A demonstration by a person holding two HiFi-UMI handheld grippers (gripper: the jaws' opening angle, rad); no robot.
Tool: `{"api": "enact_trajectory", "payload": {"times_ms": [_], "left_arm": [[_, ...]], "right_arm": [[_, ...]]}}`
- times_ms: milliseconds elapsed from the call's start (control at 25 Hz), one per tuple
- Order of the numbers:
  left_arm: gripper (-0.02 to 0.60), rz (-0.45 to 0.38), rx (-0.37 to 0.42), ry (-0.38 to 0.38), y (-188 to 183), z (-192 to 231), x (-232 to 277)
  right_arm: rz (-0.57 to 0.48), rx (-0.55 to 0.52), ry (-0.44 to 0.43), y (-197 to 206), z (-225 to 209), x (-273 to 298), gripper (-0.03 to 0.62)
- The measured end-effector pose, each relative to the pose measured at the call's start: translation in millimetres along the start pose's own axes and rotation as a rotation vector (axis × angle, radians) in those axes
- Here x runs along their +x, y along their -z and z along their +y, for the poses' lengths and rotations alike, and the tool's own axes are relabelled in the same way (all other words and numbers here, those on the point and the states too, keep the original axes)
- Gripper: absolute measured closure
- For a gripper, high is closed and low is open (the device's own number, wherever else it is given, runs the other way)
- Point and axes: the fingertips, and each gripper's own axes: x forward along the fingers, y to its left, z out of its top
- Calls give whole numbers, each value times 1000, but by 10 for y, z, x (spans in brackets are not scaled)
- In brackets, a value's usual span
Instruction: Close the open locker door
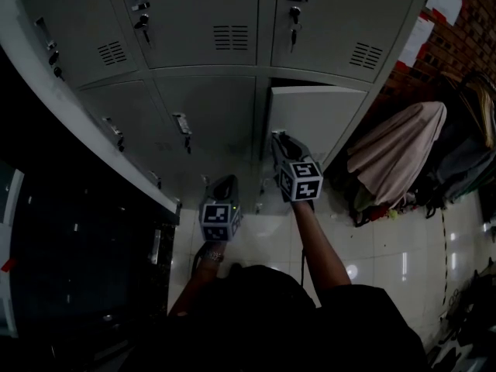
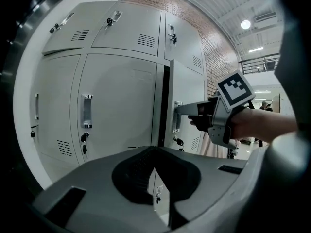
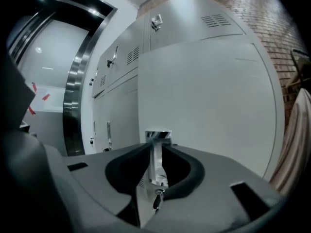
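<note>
Right gripper (image 1: 277,141) is up at the open door (image 1: 322,118), jaws clamped on its metal handle (image 3: 158,165); in the right gripper view the handle stands upright between the two pads, touching both. A key (image 3: 156,198) hangs in the lock just below the handle. The door is the lower right one in the locker bank (image 1: 201,29), ajar only: the left gripper view shows a dark gap (image 2: 165,101) between its handle edge and the neighbouring shut door. Left gripper (image 1: 225,181) is lower and to the left, well apart from the handle, pointed at the lockers, jaw tips together with nothing between them; only a lower locker's front shows through the slot behind the tips. The other doors in view are shut, with keys in several locks. The person's right arm (image 1: 318,246) stretches out toward the door. To the right of the lockers are a brick wall (image 1: 465,29) and a cloth-draped heap (image 1: 403,153) on the tiled floor (image 1: 387,254).
</note>
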Motion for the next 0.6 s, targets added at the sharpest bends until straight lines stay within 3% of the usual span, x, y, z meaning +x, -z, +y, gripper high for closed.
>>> {"api": "enact_trajectory", "payload": {"times_ms": [120,240,600], "left_arm": [[586,5,-6,1,48,23,16],[586,6,-3,16,15,-20,27],[586,16,-18,50,80,-131,58]], "right_arm": [[-3,3,117,-38,-239,22,588],[34,-33,199,-7,-434,107,588],[51,-105,244,-33,-441,148,588]]}}
